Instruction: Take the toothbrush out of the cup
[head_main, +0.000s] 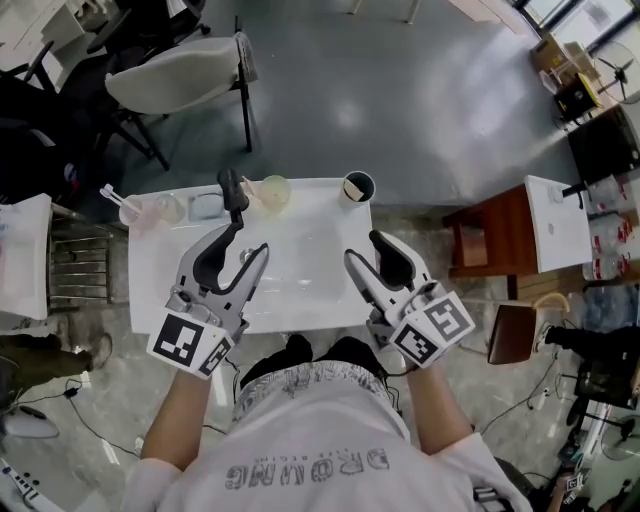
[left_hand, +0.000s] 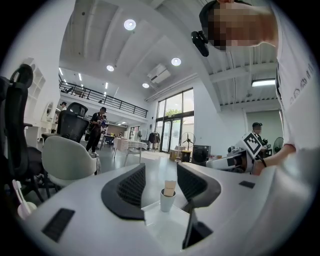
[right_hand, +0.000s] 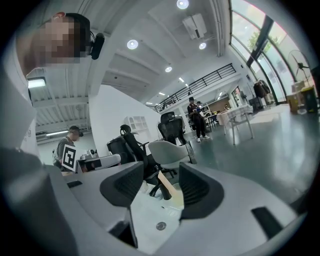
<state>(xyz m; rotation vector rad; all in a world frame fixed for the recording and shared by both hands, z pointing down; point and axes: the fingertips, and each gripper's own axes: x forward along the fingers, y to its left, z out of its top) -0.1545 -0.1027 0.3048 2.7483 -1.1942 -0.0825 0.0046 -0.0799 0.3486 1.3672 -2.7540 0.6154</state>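
Toothbrush (head_main: 118, 198) and cup (head_main: 148, 213) sit at the far left corner of the white table (head_main: 300, 300), I think. A thin white stick with a small head leans out of a see-through cup there. I am not fully sure, because two more cups stand along the far edge. A green cup (head_main: 274, 190) has a tan stick in it, and a dark cup (head_main: 357, 187) has a tan piece in it. The left claw (head_main: 250, 238) is wide open and has hold of nothing. In its own view the dark cup shows far off between its jaws, not touching them. The right claw (head_main: 363, 246) is open too and is empty. Only bare table and far-off things show between its jaws. Both claws hang over the near part of the table, well apart from all the cups. So I think the job has not really begun, and this is the reaching step. Next, the left claw, which is on the same side as the toothbrush, needs to go to that corner. It needs to line its jaws up on both sides of the thin stick above the cup's rim and close softly. Then it needs to lift the toothbrush up and out so the cup does not tip.
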